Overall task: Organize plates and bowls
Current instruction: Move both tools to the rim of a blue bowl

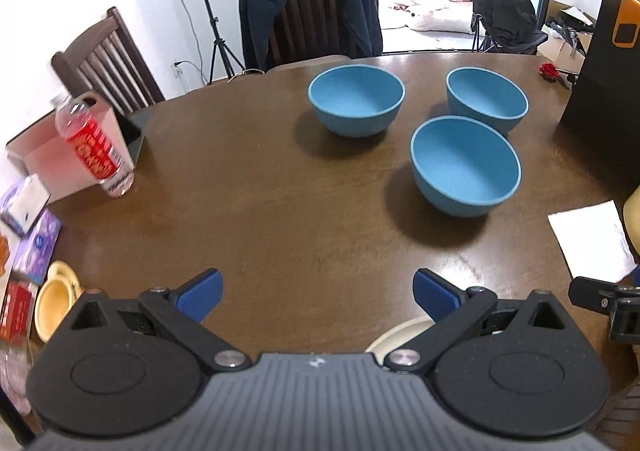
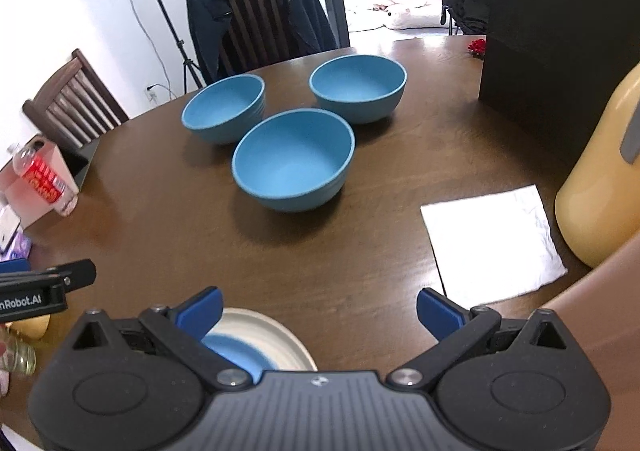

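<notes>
Three blue bowls stand upright on the round brown table [image 1: 240, 191]: a near one [image 1: 466, 167] [image 2: 294, 159], a far left one [image 1: 356, 99] [image 2: 224, 107] and a far right one [image 1: 486, 99] [image 2: 358, 87]. A cream plate with a blue centre [image 2: 260, 343] lies at the near edge, partly hidden under my right gripper; its rim shows in the left wrist view [image 1: 396, 335]. My left gripper [image 1: 318, 297] is open and empty above the table's near part. My right gripper [image 2: 320, 313] is open and empty, well short of the bowls.
A water bottle with a red label [image 1: 94, 143] stands at the left by a pink box [image 1: 40, 159]. A white napkin [image 2: 492, 243], a yellow jug [image 2: 600, 179] and a black bag [image 2: 552, 35] are at the right. Chairs [image 1: 308, 3] stand behind the table.
</notes>
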